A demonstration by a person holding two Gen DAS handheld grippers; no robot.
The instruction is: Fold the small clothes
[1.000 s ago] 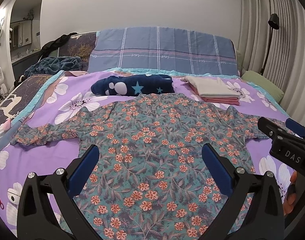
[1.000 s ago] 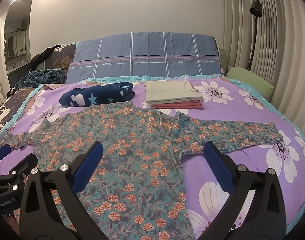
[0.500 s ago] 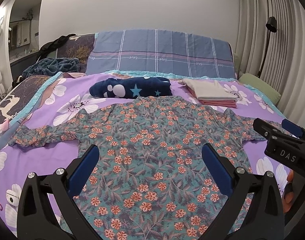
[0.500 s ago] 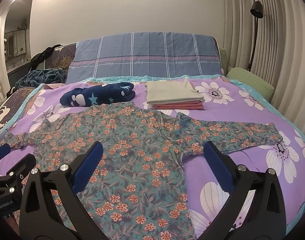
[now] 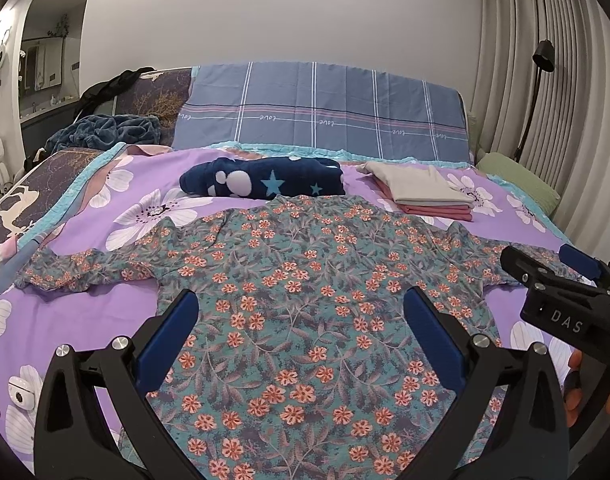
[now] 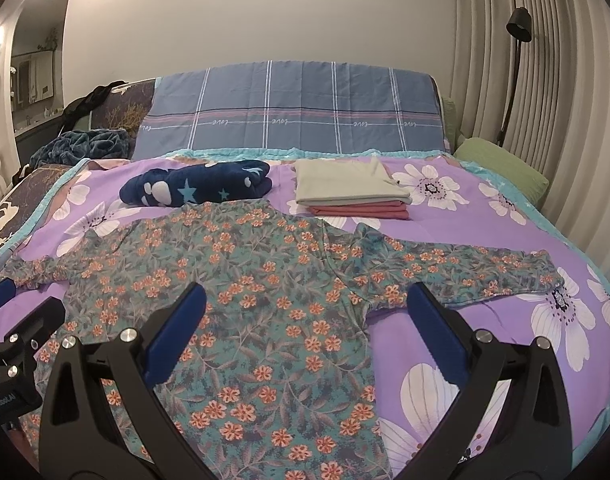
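Observation:
A teal long-sleeved top with orange flowers (image 5: 305, 292) (image 6: 241, 292) lies spread flat on the purple flowered bedspread (image 5: 117, 208) (image 6: 445, 344), both sleeves stretched out sideways. My left gripper (image 5: 299, 312) hovers open above its lower middle, blue pads wide apart and empty. My right gripper (image 6: 305, 308) is open too, above the top's right side near the armpit, holding nothing. Each gripper shows at the edge of the other's view.
Behind the top sit a rolled navy blanket with stars (image 5: 261, 182) (image 6: 197, 186) and a folded beige-and-pink stack (image 5: 429, 190) (image 6: 353, 192). Blue plaid pillows (image 5: 321, 112), a green cushion (image 6: 501, 168), a floor lamp and curtains stand at the right. A small white case (image 5: 19, 390) lies at the left.
Both views have shifted slightly; the left gripper drew back and tilted a little, so the bed sits lower in frame. The top has not moved and both grippers stay open.

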